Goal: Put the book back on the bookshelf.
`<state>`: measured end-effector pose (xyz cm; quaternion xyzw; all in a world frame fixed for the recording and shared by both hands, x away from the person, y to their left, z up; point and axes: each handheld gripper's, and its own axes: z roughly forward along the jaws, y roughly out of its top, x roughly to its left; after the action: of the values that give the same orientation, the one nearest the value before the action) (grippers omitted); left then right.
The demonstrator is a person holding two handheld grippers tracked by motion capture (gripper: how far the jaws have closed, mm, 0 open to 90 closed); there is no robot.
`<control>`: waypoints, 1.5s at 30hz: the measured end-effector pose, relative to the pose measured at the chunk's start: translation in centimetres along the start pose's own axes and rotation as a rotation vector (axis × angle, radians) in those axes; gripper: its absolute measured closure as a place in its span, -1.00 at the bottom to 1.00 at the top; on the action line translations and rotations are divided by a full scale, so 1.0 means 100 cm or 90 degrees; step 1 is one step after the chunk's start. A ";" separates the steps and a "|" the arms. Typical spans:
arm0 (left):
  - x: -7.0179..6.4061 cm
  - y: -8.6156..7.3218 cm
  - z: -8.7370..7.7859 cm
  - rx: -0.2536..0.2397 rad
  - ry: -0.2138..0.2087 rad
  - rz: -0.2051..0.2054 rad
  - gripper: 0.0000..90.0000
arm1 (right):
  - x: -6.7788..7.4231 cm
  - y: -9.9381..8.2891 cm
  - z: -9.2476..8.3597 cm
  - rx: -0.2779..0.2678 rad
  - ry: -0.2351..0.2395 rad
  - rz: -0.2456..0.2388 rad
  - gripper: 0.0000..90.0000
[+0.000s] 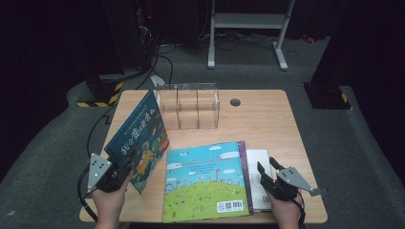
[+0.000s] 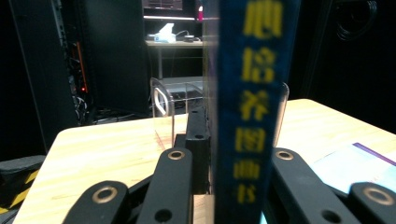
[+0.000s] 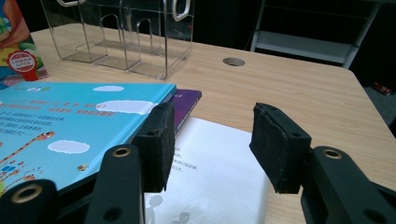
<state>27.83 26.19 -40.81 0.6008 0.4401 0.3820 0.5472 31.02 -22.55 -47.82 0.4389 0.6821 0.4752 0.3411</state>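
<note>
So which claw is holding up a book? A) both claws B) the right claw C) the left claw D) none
C: the left claw is clamped on the spine of the blue book, which stands tilted on the table, while the right claw hangs open over the white book.

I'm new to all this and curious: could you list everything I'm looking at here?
Upright blue picture book: one, blue cover, table's left, clamped in the left gripper.
Flat sky-and-meadow picture book: one, blue and green, table's middle front.
Purple book: one, under the flat one.
White booklet: one, under both.
Clear plastic divided holder: one, transparent, table's back.
Wooden table: one, light wood.
Left gripper: black, shut on the book's spine.
Right gripper: black, open, over the booklet.
</note>
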 end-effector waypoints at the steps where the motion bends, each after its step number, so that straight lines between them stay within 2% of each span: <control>1: -0.001 0.001 0.000 0.000 -0.001 0.003 0.71 | -0.001 -0.001 0.000 0.002 0.000 0.001 0.09; 6: 0.001 0.003 0.000 0.002 -0.005 0.000 0.69 | -0.006 -0.006 0.002 0.024 -0.005 0.005 0.08; 10: 0.002 0.003 0.001 0.006 -0.005 -0.001 0.69 | -0.010 -0.007 0.002 0.030 -0.007 0.006 0.07; 12: 0.004 0.002 0.002 0.005 -0.007 -0.009 0.69 | -0.017 -0.009 0.001 0.037 0.001 0.020 0.11; 13: 0.003 0.002 0.002 0.004 -0.004 -0.008 0.72 | -0.019 -0.010 0.000 0.043 0.001 0.012 0.12; 15: 0.002 0.002 0.002 0.003 -0.004 0.000 0.78 | -0.023 -0.011 0.000 0.055 -0.008 -0.004 0.11; 18: -0.003 0.002 0.002 0.003 0.000 0.017 0.80 | -0.029 -0.015 0.000 0.053 -0.022 0.004 0.11; 19: -0.004 0.003 0.002 0.003 0.001 0.021 0.80 | -0.030 -0.017 0.000 0.047 -0.027 0.004 0.11; 22: -0.007 0.003 0.004 0.003 0.001 0.029 0.81 | -0.032 -0.021 0.002 0.059 -0.027 -0.007 0.08; 25: -0.010 0.002 0.004 0.001 -0.001 0.041 0.82 | -0.035 -0.024 -0.002 0.060 -0.017 0.023 0.09; 30: -0.016 0.003 0.004 0.004 -0.002 0.056 0.83 | -0.037 -0.027 -0.004 0.061 -0.020 0.020 0.07; 35: -0.017 0.003 0.005 0.004 0.004 0.042 0.83 | -0.040 -0.028 -0.003 0.065 -0.023 0.026 0.05; 37: -0.016 0.003 0.005 0.001 0.021 0.020 0.83 | -0.041 -0.028 -0.003 0.067 -0.024 0.020 0.03; 38: -0.016 0.003 0.005 0.001 0.021 0.020 0.84 | -0.041 -0.028 -0.003 0.067 -0.024 0.020 0.03; 39: -0.015 0.002 0.006 -0.003 0.030 0.004 0.84 | -0.043 -0.028 -0.004 0.062 -0.023 0.026 0.03; 45: -0.015 0.011 0.011 0.008 0.035 -0.018 0.84 | -0.046 -0.028 -0.007 0.055 -0.023 0.030 0.04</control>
<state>28.54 24.39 -39.84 0.5874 0.4654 0.3880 0.5365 31.45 -27.49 -50.00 0.4773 0.6853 0.4454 0.3227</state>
